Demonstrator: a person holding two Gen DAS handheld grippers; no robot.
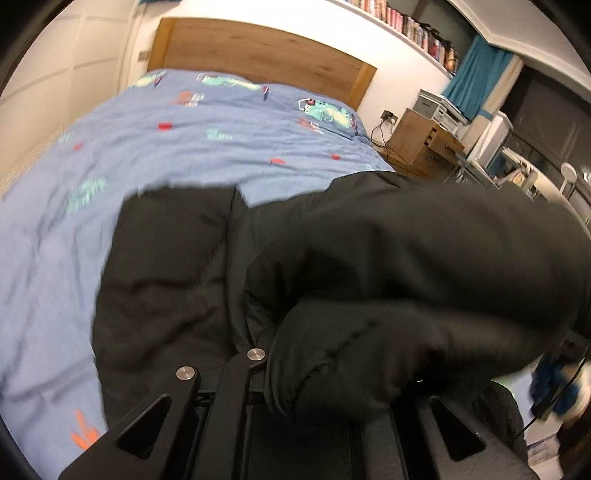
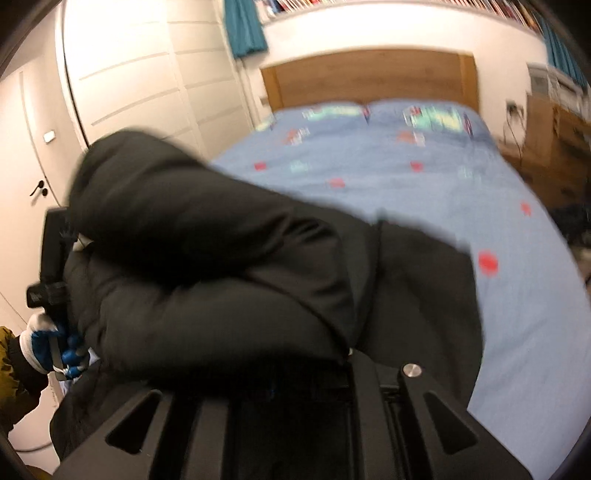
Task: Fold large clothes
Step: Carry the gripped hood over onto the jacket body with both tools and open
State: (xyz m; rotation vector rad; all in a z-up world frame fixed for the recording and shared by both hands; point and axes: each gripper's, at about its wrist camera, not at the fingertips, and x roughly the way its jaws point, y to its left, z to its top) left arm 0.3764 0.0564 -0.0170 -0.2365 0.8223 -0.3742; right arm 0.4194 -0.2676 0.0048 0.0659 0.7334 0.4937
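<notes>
Black padded cloth fills the lower half of both views — a large dark jacket (image 1: 369,258), bunched into thick rolls and lifted over the foot of a bed (image 1: 184,155) with a blue patterned cover. In the left wrist view the left gripper (image 1: 255,354) has its jaws drawn together on a fold of the jacket, the cloth bulging over its right side and hiding the tips. In the right wrist view the right gripper (image 2: 351,354) is likewise closed on the jacket's edge, with the bulk of the garment heaped to its left. Part of the jacket lies flat on the cover just ahead of both tools. At the left edge of the right wrist view a gloved hand (image 2: 48,343) in blue and white holds the other tool's handle. Beyond the bed stand a wooden headboard (image 1: 258,51) and a shelf of books (image 1: 413,26). Both views are blurred.
</notes>
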